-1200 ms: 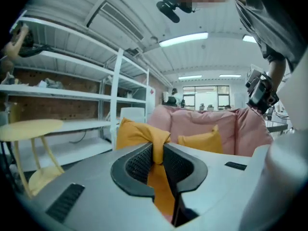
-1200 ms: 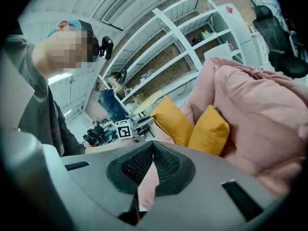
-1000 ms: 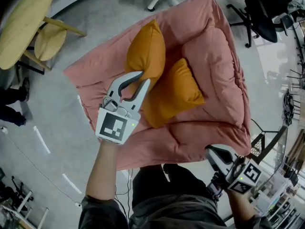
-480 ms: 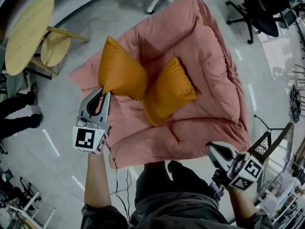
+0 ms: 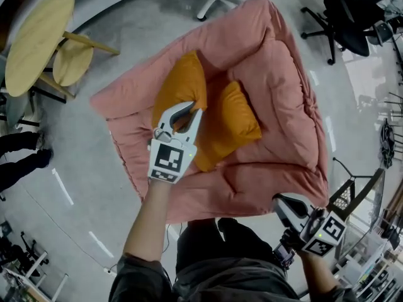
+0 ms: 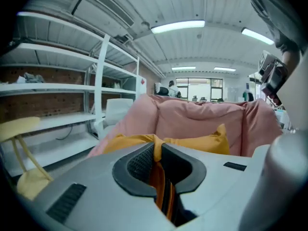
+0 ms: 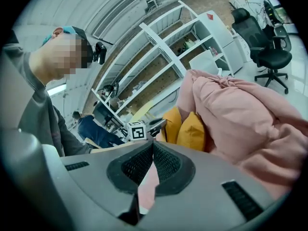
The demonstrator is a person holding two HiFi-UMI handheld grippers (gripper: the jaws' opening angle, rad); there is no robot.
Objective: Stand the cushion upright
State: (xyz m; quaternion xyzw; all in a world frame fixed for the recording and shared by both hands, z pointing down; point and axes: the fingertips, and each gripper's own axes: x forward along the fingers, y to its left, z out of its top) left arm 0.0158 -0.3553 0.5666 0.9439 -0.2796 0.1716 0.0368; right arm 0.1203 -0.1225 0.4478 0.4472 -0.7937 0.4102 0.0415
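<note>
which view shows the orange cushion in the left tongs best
The head view: nearly all of the held cushion shows on the pink beanbag, the left tongs shut on its edge. The left gripper view shows only pinched fabric; the right gripper view, a distant sliver.

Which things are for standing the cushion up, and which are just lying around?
For the job:
- held orange cushion
- left gripper, shut on that cushion's corner
- pink sofa it sits on

Just lying about:
- second orange cushion
- right gripper, shut, by the sofa's edge
- yellow table
- black office chair
</note>
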